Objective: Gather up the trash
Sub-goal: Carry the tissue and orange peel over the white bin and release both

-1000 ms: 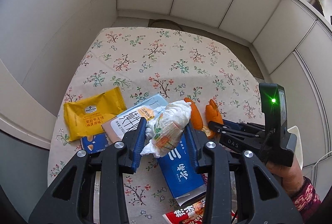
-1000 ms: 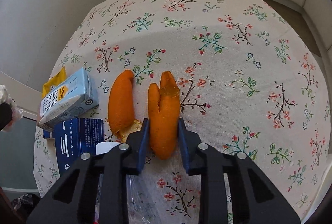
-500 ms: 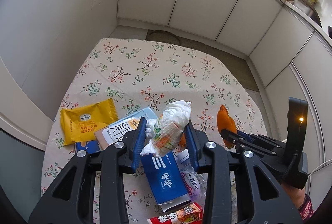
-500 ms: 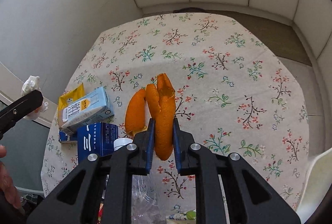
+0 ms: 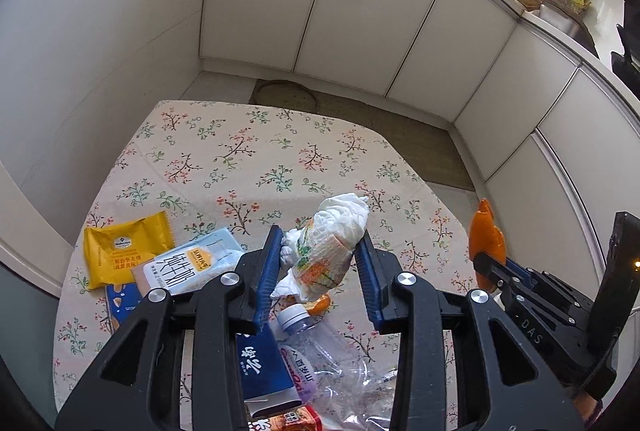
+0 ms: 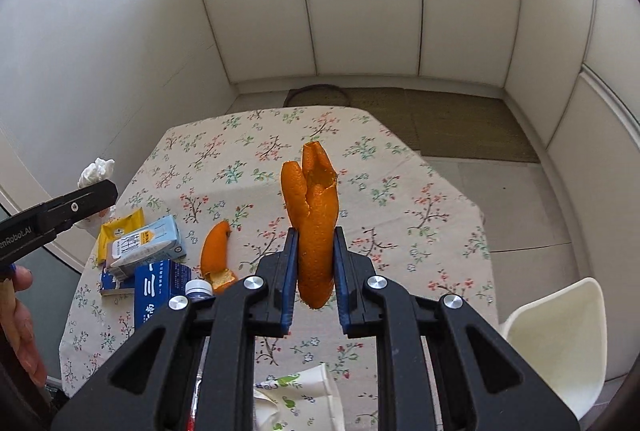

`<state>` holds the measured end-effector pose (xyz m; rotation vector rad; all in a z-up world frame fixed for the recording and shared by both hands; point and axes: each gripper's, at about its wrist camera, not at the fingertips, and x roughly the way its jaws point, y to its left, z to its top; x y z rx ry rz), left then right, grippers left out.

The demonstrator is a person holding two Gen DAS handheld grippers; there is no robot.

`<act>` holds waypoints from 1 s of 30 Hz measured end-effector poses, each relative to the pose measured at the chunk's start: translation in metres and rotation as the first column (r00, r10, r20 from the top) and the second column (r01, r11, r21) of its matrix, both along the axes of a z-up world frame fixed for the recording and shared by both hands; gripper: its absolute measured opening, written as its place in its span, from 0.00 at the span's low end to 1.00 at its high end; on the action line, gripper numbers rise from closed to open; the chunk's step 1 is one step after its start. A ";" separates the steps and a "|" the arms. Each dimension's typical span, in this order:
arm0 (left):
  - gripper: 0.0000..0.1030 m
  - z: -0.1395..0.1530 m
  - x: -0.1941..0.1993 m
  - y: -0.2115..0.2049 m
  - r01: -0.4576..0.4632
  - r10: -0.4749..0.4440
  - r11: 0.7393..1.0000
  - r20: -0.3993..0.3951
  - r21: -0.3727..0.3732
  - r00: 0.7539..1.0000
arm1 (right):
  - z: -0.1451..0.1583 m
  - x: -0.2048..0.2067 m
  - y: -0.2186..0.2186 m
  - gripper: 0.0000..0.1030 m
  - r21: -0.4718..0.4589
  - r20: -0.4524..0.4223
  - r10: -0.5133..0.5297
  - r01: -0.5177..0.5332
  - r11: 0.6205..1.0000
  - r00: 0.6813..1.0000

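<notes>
1. Two pieces of trash are hanging in the air above the table (image 5: 280, 151) right now, one in each hand-held gripper.
2. Left gripper (image 5: 318, 263): its blue pads are pressing on a crumpled printed tissue wad (image 5: 328, 243), which is sticking up past the fingertips and clear of the floral cloth.
3. Right gripper (image 6: 316, 263): its jaws are clamping a long orange peel (image 6: 314, 219), which is standing upright between the pads with its torn end pointing away from the camera.
4. Neither piece is going into anything yet; no bin or bag is showing in either view, so I cannot tell where the person is taking them.
5. Plenty is lying on the table waiting: a yellow snack packet (image 5: 126, 247), a light blue milk carton (image 6: 146, 243) resting across a dark blue carton (image 6: 158, 291), a second orange peel (image 6: 216, 255) just beside that carton, and a clear plastic bottle (image 5: 320, 351) near the front edge.
6. A red wrapper (image 5: 296, 421) is peeking out at the very bottom of the left view, and a printed paper scrap (image 6: 296, 395) is sitting under the right gripper.
7. Judging by that, the collecting is looking early to midway: two items are in hand, and most of the pile is remaining to be picked up.
</notes>
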<state>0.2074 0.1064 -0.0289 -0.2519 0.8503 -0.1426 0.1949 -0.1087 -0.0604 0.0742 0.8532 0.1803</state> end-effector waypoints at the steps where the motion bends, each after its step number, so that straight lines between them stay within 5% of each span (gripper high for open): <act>1: 0.34 0.001 0.000 -0.004 0.002 -0.002 1.000 0.004 -0.002 1.000 | 0.004 -0.003 -0.008 0.16 -0.008 0.017 -0.021 0.021 1.000 1.000; 7: 0.34 0.003 0.001 -0.032 0.036 -0.035 0.999 0.015 -0.013 0.999 | 0.017 -0.022 -0.051 0.16 -0.061 0.069 -0.143 0.147 0.987 0.987; 20: 0.34 -0.009 0.002 -0.112 0.169 -0.169 0.986 0.004 0.005 0.986 | 0.009 -0.054 -0.164 0.17 -0.180 0.018 -0.391 0.387 0.904 0.920; 30: 0.34 -0.012 -0.006 -0.180 0.297 -0.297 0.955 0.001 0.012 0.955 | -0.002 -0.080 -0.221 0.19 -0.197 -0.035 -0.488 0.473 0.859 0.872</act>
